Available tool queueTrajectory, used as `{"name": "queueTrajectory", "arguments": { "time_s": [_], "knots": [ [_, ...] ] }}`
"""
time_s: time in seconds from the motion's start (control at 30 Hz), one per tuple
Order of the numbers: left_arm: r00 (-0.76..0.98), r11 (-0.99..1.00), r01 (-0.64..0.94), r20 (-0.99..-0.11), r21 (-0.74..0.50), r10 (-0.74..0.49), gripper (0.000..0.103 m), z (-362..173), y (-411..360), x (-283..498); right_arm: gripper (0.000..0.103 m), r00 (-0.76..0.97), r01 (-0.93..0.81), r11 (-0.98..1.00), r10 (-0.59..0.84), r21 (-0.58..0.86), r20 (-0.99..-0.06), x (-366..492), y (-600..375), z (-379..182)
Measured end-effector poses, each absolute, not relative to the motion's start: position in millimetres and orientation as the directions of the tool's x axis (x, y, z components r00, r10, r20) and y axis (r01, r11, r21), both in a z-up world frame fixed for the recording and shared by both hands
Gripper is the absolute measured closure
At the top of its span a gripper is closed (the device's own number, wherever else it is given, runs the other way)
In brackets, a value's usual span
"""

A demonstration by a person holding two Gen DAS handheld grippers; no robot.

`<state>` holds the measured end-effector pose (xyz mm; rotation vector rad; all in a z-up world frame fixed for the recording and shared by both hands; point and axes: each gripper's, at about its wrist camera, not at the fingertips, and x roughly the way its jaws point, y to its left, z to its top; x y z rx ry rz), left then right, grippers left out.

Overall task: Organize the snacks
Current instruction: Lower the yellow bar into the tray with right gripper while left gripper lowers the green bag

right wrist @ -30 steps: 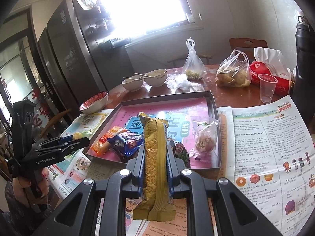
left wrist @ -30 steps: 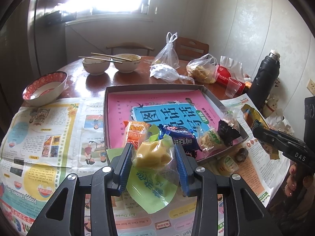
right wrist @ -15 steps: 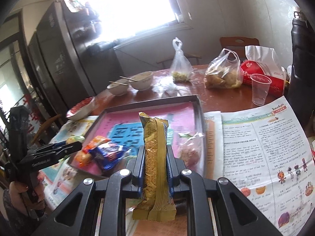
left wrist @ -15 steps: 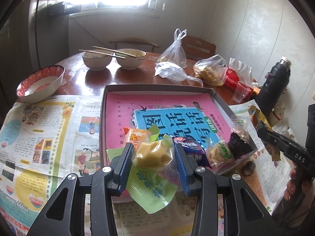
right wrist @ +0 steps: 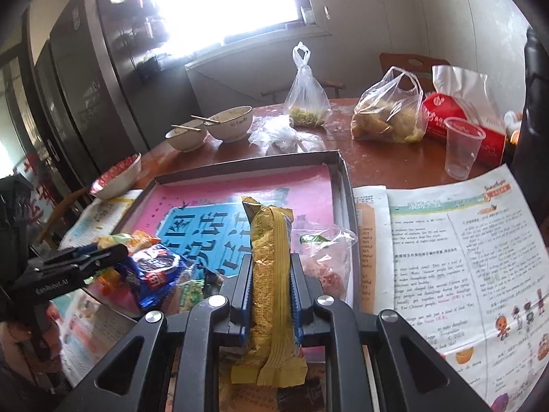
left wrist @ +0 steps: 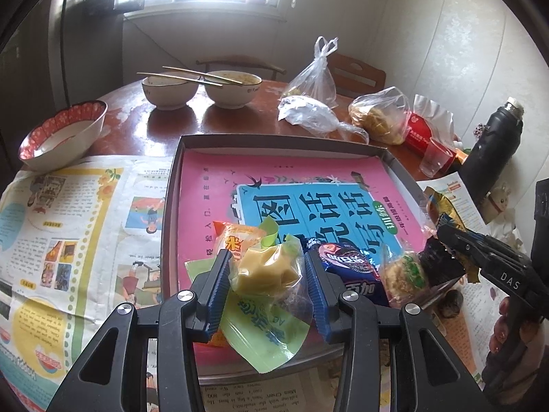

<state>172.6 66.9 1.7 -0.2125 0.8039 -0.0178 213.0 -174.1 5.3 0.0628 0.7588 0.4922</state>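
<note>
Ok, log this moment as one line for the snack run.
left gripper: shut on yellow snack bag | right gripper: shut on gold wrapper snack | both above tray | not yet released

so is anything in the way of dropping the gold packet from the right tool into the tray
Partly. The right tool is shut on the gold packet above the tray's near edge, where the blue cookie pack and a clear-wrapped snack already lie. The pink far half of the tray is bare.

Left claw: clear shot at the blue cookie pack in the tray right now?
Probably not: left claw is shut on the yellow pastry bag, though the blue cookie pack lies unobstructed just beside it.
</note>
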Motion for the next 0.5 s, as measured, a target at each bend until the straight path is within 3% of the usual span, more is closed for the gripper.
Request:
{"name": "queueTrajectory", "arguments": {
  "time_s": [0.5],
  "knots": [
    [0.705, 0.977, -0.071, -0.703, -0.199, -0.092, 0.054, 3.8, 68.1, 167.8, 0.078, 0.651, -0.400, 0.890, 0.443, 0.217, -0.616, 204.2, -180.0, 15.6]
  ]
}}
